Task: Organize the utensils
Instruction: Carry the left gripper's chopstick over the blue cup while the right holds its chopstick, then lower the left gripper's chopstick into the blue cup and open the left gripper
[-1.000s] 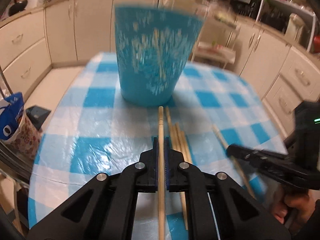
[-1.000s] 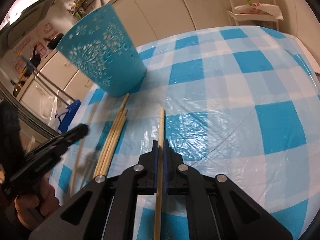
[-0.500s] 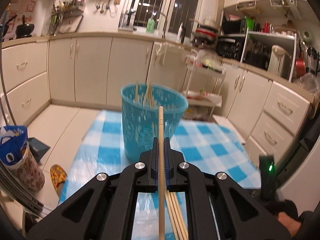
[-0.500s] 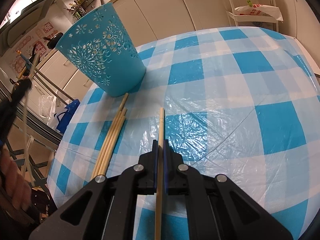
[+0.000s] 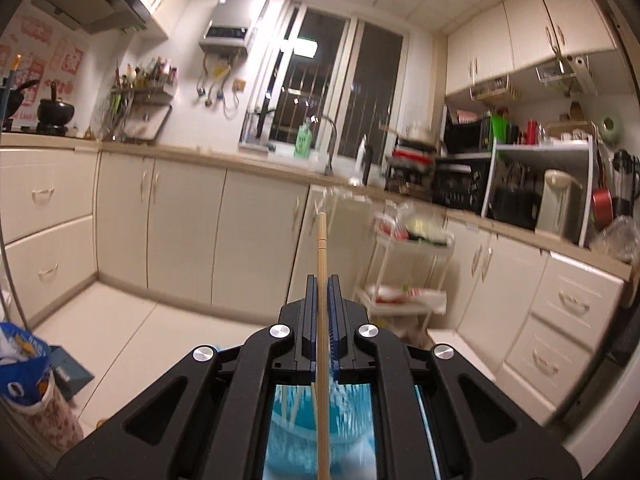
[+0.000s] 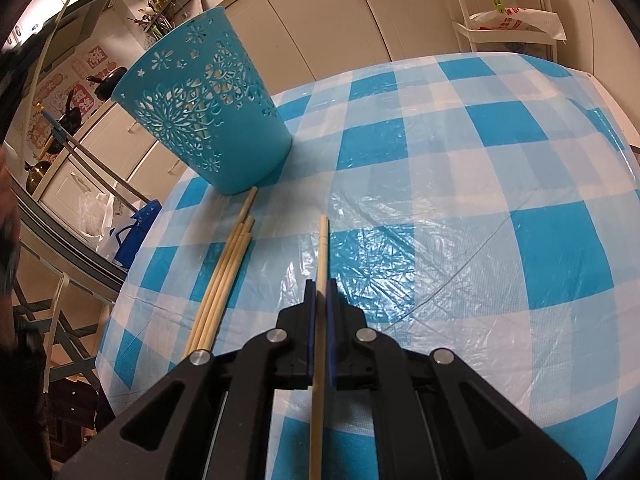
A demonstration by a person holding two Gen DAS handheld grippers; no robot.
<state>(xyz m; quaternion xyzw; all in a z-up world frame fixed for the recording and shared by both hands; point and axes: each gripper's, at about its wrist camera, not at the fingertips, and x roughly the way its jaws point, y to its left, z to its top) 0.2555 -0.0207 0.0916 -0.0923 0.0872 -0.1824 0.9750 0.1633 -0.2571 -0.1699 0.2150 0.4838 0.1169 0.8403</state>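
Left claw [image 5: 322, 292] clamped on chopstick [image 5: 321, 248], stick running straight out between fingers, tip pointing at kitchen cabinets. Bin [image 5: 320, 432] seen below claw, blurred, sticks inside.

Right claw [image 6: 319, 296] closed on second chopstick [image 6: 322, 248], held low over checkered surface [image 6: 460, 208]. Loose bundle [image 6: 224, 280] lies on surface just left of claw, tips near bin [image 6: 204, 108] base. Bin upright, ahead-left.

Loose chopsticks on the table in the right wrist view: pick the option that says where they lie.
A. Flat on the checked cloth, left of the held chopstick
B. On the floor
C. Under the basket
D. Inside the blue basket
A: the loose chopsticks lie flat on the checked cloth, left of the chopstick clamped in the right gripper, pointing toward the basket.
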